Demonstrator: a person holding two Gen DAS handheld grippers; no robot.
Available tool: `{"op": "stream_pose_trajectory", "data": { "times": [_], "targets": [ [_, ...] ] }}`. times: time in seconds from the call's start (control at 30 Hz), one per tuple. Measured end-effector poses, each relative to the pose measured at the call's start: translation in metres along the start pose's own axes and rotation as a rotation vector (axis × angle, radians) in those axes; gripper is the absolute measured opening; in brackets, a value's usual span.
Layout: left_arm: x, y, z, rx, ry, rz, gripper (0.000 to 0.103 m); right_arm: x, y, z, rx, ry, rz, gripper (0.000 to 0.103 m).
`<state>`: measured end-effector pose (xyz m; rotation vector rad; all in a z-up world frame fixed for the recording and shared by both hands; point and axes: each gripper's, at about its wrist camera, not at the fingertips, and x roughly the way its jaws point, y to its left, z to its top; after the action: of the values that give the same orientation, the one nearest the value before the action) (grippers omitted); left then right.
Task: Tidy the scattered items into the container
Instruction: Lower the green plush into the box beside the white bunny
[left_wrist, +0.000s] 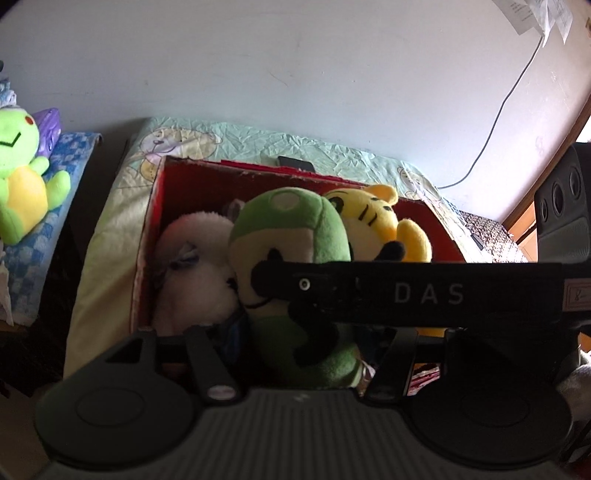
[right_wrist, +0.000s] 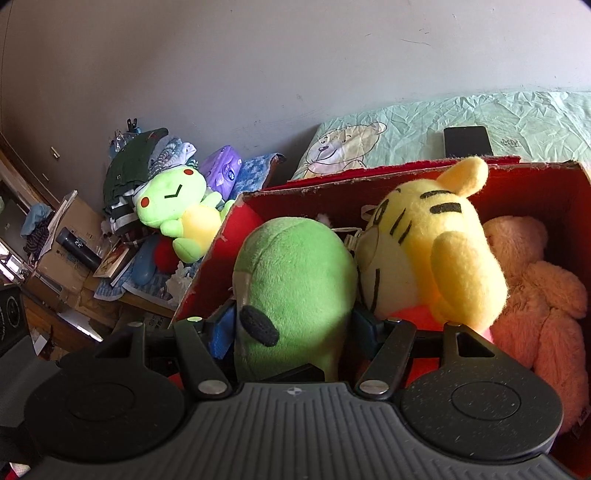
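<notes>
A red cardboard box (left_wrist: 155, 206) (right_wrist: 332, 181) stands on a pale green bed sheet. It holds a white plush (left_wrist: 192, 266), a yellow tiger plush (left_wrist: 369, 218) (right_wrist: 424, 240) and a pink plush (right_wrist: 546, 295). A green plush toy (left_wrist: 295, 236) (right_wrist: 295, 273) sits over the box, wedged between the blue pads of my right gripper (right_wrist: 293, 325), which is shut on it. One right finger (left_wrist: 280, 280) lies across the toy's face. The toy's lower body fills the gap of my left gripper (left_wrist: 301, 332), whose fingertips are hidden. A lime frog plush (left_wrist: 18, 166) (right_wrist: 177, 214) lies outside the box.
A dark phone (right_wrist: 467, 142) (left_wrist: 295, 162) lies on the sheet behind the box. The frog rests on a blue checked cloth (left_wrist: 70, 155) beside a purple pack (right_wrist: 221, 170). Boxes, clothes and a black bottle (right_wrist: 77, 247) crowd the left. A cable (left_wrist: 495, 122) hangs down the wall.
</notes>
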<state>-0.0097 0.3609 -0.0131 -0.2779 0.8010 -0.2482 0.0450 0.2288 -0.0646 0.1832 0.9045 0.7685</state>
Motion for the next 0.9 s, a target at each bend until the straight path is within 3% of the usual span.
{"op": "stream_pose_trajectory", "data": {
  "times": [0.1,0.23,0.3,0.37,0.43,0.63,0.9],
  "targets": [
    [-0.003,-0.002,0.001,0.014,0.002,0.011,0.067,-0.011,0.004,0.001,-0.01,-0.002,0.0,0.07],
    [-0.02,-0.009,0.004,0.053,-0.041,0.052,0.068,-0.035,0.006,0.004,-0.022,-0.078,-0.019,0.076],
    [-0.029,-0.01,0.003,0.049,-0.059,0.054,0.068,-0.042,0.003,0.005,-0.002,-0.092,0.007,0.07],
    [-0.032,-0.01,0.002,0.038,-0.066,0.041,0.068,-0.041,0.001,0.006,0.012,-0.081,0.011,0.046],
    [-0.03,-0.012,0.002,0.039,-0.058,0.032,0.068,-0.03,-0.001,0.005,0.038,-0.039,0.002,0.036],
    [-0.013,-0.016,0.004,0.03,-0.01,0.091,0.064,-0.013,-0.001,0.003,0.037,-0.015,-0.031,0.036],
    [0.001,-0.019,0.008,0.0,0.066,0.187,0.062,-0.013,-0.021,0.001,0.137,-0.001,0.033,0.04]
  ]
}}
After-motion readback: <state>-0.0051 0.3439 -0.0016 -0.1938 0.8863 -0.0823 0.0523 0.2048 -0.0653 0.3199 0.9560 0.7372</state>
